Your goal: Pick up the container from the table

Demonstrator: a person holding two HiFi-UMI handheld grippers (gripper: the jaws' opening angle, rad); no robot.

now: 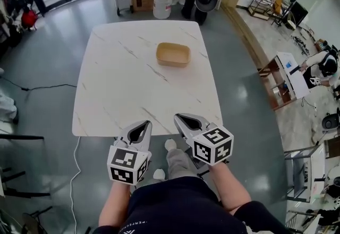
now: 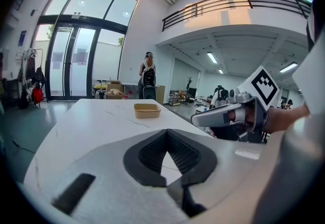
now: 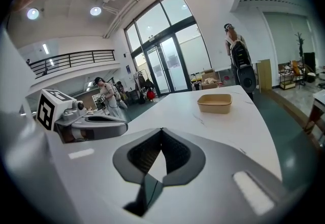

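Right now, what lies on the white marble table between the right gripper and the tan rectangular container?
Nothing: only bare white marble table separates the right gripper from the tan rectangular container, as the head view shows.

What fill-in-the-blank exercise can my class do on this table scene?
The tan container rests on a white, grey-veined ____.
The container holds ____.
The left claw and the right claw each have their jaws ____, with nothing between them.
Missing words: table; nothing; shut.
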